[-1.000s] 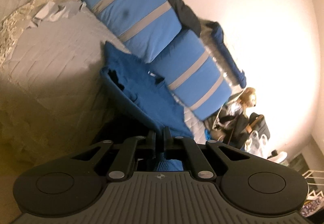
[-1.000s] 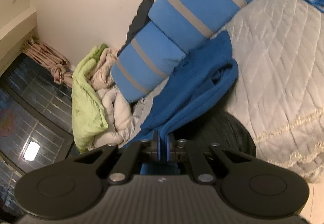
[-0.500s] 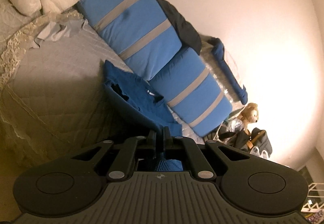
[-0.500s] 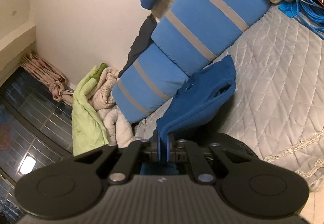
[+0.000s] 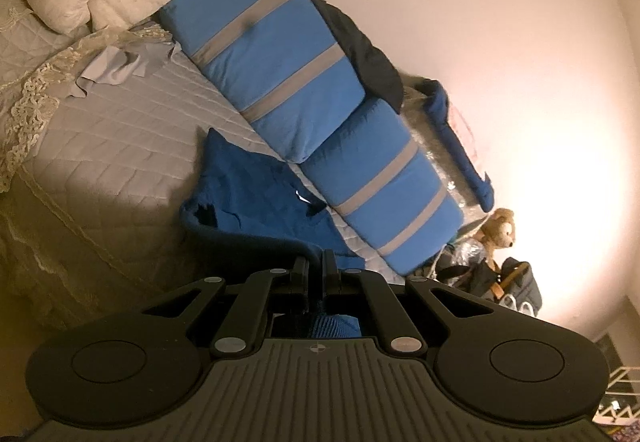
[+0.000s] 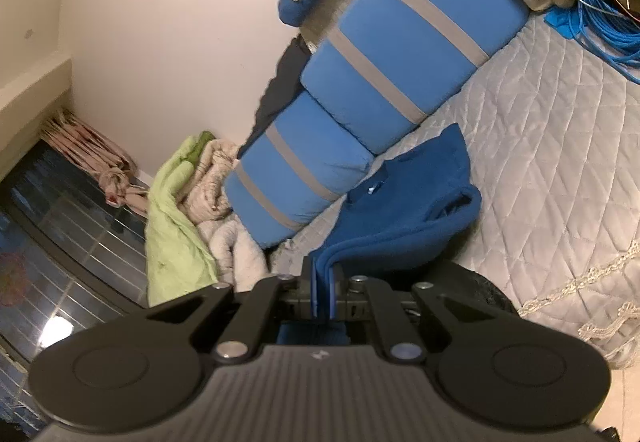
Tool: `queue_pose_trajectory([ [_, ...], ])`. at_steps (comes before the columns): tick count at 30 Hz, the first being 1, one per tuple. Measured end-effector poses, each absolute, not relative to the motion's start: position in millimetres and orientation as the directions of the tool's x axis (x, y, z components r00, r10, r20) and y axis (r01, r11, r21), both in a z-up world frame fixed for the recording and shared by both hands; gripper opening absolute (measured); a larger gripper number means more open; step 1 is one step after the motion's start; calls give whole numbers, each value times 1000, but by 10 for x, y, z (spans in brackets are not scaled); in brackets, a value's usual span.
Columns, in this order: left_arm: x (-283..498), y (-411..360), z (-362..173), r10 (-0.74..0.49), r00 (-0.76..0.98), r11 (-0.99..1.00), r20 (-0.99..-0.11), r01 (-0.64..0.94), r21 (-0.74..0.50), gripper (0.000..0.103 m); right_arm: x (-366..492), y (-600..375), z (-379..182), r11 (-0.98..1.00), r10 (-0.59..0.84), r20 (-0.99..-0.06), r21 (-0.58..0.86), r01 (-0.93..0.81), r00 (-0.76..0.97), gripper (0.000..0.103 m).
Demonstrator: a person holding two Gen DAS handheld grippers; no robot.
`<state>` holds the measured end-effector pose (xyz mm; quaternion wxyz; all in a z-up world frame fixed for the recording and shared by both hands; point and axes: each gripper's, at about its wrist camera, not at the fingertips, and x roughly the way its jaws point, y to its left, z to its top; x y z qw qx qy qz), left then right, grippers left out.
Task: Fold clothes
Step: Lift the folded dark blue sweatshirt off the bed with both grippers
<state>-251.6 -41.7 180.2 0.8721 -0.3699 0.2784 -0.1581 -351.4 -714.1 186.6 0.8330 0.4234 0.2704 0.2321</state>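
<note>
My left claw (image 5: 316,262) is pinching the near edge of the blue fleece top (image 5: 256,194) at the lower centre of its frame, and my right claw (image 6: 323,274) is clamped on another bit of that edge. The top hangs from both claws, its far part resting on the quilted bedspread (image 6: 560,146) just below the striped blue cushions (image 5: 280,82).

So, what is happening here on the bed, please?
A person is folding a dark blue garment on a quilted grey bed, with a hand-held gripper in each hand. The left hand-held gripper and the right hand-held gripper are each shut on the garment's near edge. That edge is lifted off the bed, while the far part lies against the blue striped cushions. The fold is not yet laid down.
</note>
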Motion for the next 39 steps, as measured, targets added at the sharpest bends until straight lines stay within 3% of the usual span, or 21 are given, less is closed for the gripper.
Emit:
queue_pose_trajectory([
  [39, -1292, -606, 2126, -408, 851, 795, -331, 152, -587, 6, -2031, -6832, 2366, 737, 467, -301, 652, -178, 832, 6],
])
